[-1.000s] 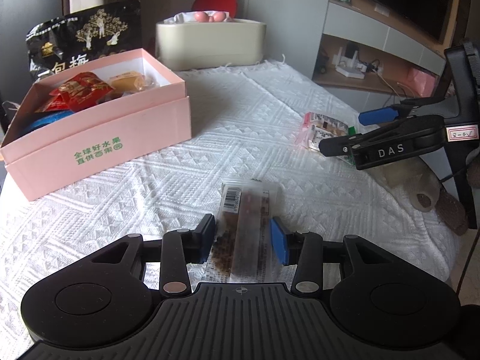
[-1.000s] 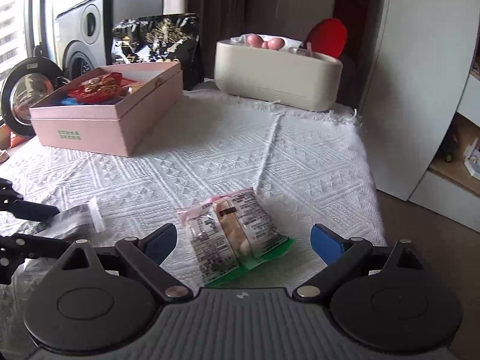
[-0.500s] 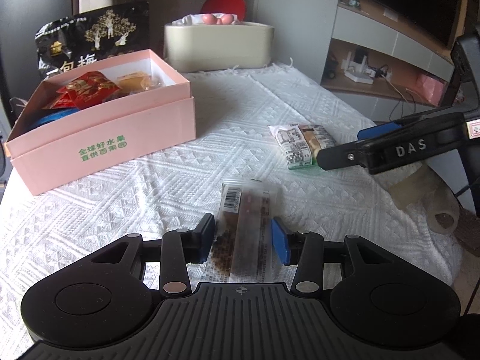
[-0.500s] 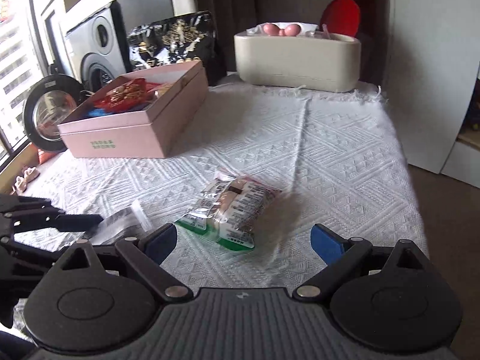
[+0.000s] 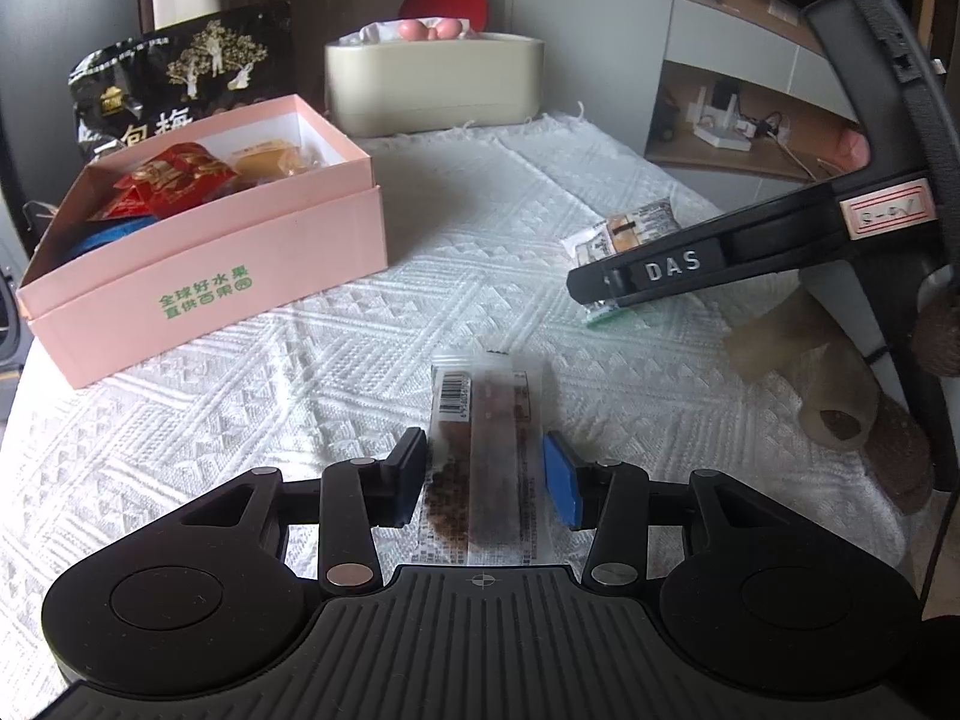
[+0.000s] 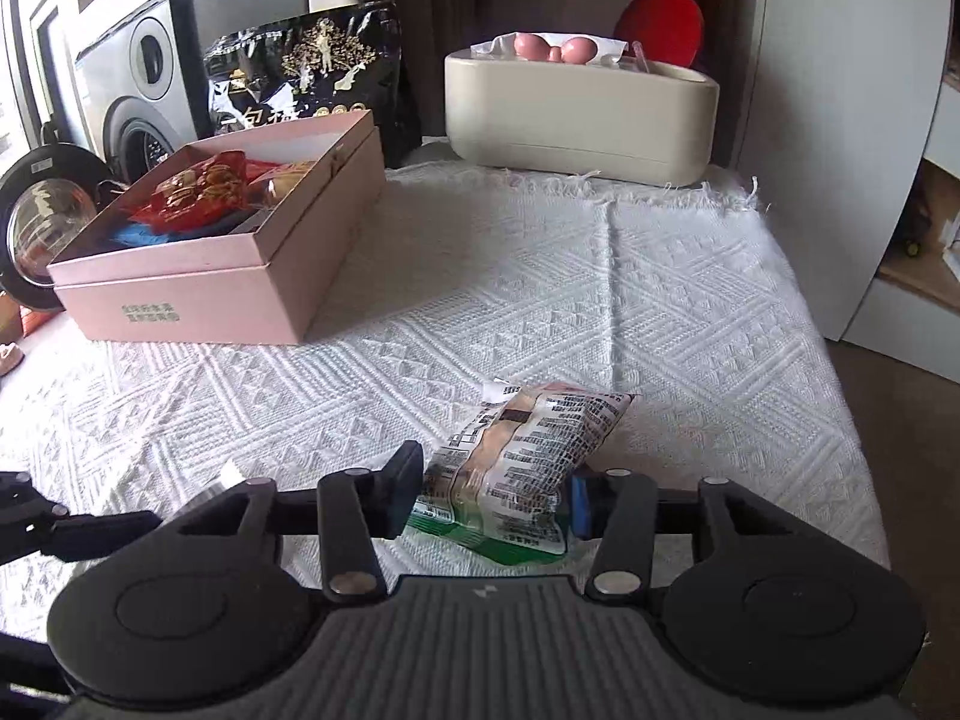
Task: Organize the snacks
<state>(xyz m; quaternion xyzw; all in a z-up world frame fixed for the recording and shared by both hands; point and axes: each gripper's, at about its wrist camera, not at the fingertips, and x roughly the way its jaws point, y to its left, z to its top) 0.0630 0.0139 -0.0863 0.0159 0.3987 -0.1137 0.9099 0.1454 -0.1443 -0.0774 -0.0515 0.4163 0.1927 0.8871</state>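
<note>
My left gripper (image 5: 487,480) is shut on a clear packet with a brown snack bar (image 5: 489,420), which points away from me just above the white cloth. My right gripper (image 6: 495,492) has its jaws closing, and both pads press on a printed, green-edged bun packet (image 6: 528,450). Seen from the left wrist view, the right gripper (image 5: 585,291) reaches in from the right over that bun packet (image 5: 630,231). The open pink box (image 5: 240,252) stands at the back left with a red packet (image 5: 174,180) and other snacks inside.
A black snack bag (image 5: 180,78) stands behind the pink box (image 6: 198,300). A cream container (image 6: 576,108) holding pink items sits at the table's far edge. The white cloth (image 6: 660,300) ends at the table's right edge, with floor and shelves beyond.
The right gripper has come forward onto the bun packet and its jaws have gone from wide apart to closed on it. The left gripper has kept still with the snack bar packet.
</note>
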